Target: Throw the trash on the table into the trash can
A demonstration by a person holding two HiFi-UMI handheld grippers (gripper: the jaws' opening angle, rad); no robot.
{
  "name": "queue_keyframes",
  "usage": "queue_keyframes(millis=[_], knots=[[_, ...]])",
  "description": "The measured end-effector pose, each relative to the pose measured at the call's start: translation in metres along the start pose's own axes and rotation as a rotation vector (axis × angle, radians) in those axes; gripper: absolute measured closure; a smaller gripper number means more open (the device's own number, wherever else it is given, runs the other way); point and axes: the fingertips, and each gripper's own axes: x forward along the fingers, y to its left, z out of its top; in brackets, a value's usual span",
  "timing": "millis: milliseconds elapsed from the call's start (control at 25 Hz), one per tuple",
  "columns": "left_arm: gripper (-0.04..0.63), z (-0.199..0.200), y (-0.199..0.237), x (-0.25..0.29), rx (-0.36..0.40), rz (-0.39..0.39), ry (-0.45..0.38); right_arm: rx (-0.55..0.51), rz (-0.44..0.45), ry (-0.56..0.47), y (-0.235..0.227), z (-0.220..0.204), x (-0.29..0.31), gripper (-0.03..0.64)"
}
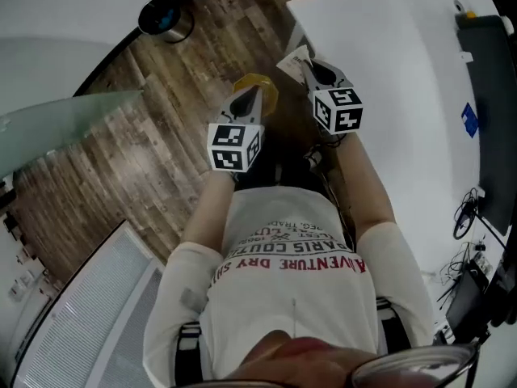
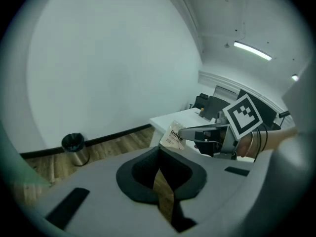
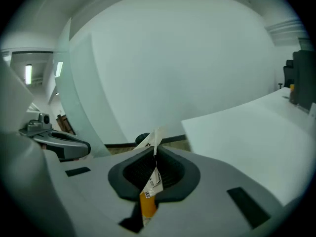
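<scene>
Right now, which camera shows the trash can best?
Left gripper view: the whole trash can stands by the wall. Head view shows it small, from above; in the right gripper view a wrapper hides most.

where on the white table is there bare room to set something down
The white table is bare across its middle, from its near corner to the black equipment along its right edge. Cables crowd the lower right. The wood floor around the trash can is open.
</scene>
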Motion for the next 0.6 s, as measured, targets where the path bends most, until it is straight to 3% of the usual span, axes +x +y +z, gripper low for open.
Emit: queue_keyframes(millis=[160, 360, 600], knots=[[0.572, -0.047, 0.073, -0.02, -0.144, 0.115, 0.048, -0.04, 0.125, 0.161, 0.06, -0.048, 0.076, 0.588], [0.572, -0.119, 0.144, -0.025, -0.289, 0.19, 0.088, -0.091, 0.197, 0.331, 0.111, -0.13, 0.146, 0.588], [0.572, -0.226, 0.195, 0.029, -0.437, 0.232, 0.155, -0.108, 0.221, 0.419, 0.103, -0.242, 0.219, 0.586]])
